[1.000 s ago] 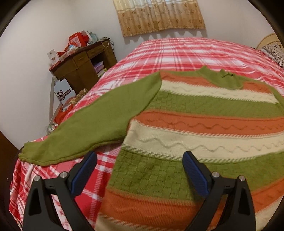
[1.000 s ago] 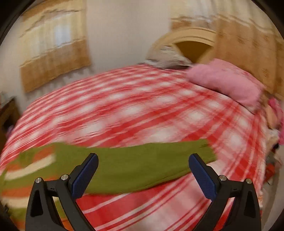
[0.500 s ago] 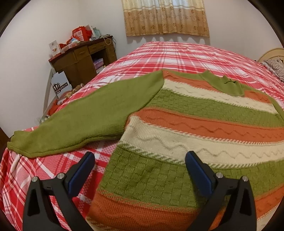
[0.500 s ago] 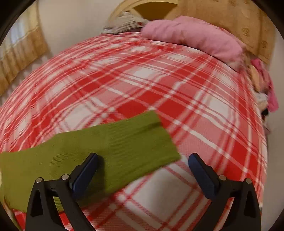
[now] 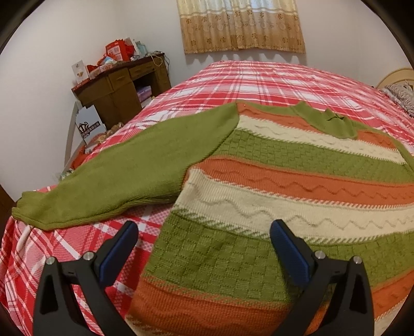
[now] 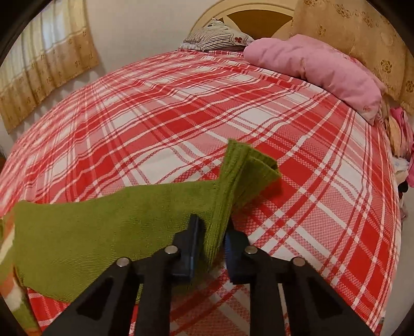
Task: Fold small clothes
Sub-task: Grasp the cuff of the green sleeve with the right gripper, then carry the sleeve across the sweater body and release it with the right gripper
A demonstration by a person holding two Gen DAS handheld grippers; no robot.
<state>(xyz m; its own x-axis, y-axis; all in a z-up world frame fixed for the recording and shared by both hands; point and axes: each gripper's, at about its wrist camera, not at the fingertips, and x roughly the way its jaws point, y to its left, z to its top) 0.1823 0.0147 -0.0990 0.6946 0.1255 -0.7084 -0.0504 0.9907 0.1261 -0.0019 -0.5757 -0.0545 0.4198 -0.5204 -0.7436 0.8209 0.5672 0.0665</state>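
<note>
A striped green, orange and cream knitted sweater (image 5: 297, 181) lies flat on the red plaid bed (image 5: 258, 77). Its left green sleeve (image 5: 124, 175) stretches toward the bed's left edge. My left gripper (image 5: 204, 245) is open, low over the sweater's lower left hem, holding nothing. In the right wrist view my right gripper (image 6: 213, 243) is shut on the cuff end of the other green sleeve (image 6: 116, 219). The cuff (image 6: 245, 170) is lifted and stands up folded above the bedspread (image 6: 181, 108).
A cluttered brown wooden desk (image 5: 121, 85) stands left of the bed against the wall, with a white sign (image 5: 89, 126) on the floor. A pink pillow (image 6: 318, 69) and a patterned pillow (image 6: 220, 38) lie by the headboard. Curtains (image 5: 243, 23) hang behind.
My right gripper has closed on the sleeve cuff, which lay flat between open jaws half a second ago, and raised it. My left gripper stayed open and shifted slightly over the hem.
</note>
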